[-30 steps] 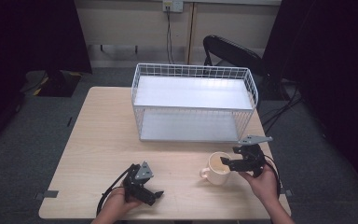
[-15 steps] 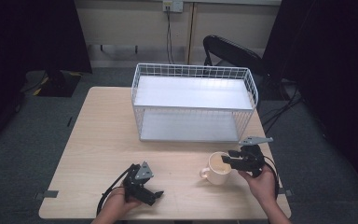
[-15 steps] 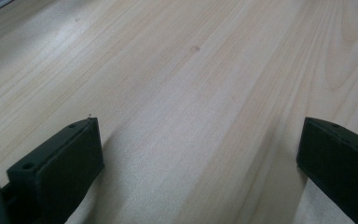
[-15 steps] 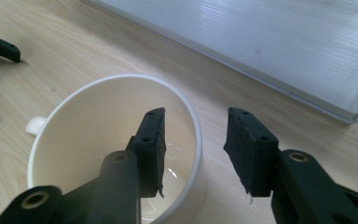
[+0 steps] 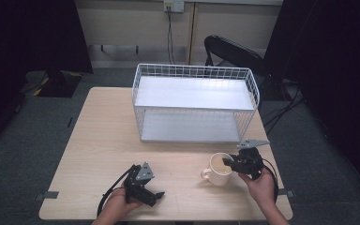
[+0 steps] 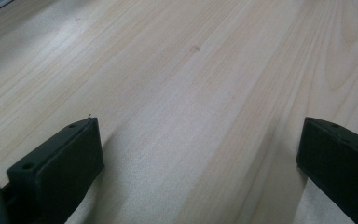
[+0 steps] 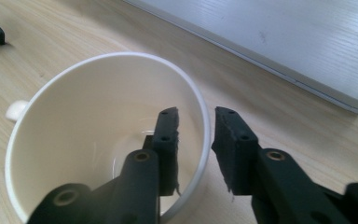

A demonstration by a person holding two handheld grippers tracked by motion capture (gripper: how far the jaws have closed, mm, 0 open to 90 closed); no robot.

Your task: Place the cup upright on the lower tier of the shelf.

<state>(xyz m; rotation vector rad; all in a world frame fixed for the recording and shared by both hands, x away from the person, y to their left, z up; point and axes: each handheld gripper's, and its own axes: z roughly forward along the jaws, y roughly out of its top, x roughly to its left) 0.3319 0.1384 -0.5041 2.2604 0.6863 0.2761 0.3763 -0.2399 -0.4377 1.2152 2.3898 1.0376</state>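
A cream mug [image 5: 217,171] stands upright on the wooden table [image 5: 103,136] at the front right, its handle pointing left. My right gripper [image 5: 228,162] comes at it from the right, and its jaws straddle the right side of the rim. In the right gripper view one jaw is inside the mug [image 7: 98,140] and the other outside, with my right gripper [image 7: 196,114] narrowed onto the wall. The mug looks empty. My left gripper [image 5: 155,195] rests low at the front left, and in its own view my left gripper [image 6: 198,123] is open over bare wood.
A white wire rack [image 5: 194,101] with two shelves stands at the back middle of the table, its lower shelf [image 7: 284,42] just beyond the mug. A black chair [image 5: 234,51] is behind the table. Bare tabletop lies between the two grippers.
My right gripper has slid a little left onto the mug's rim. The mug and my left gripper have stayed where they were.
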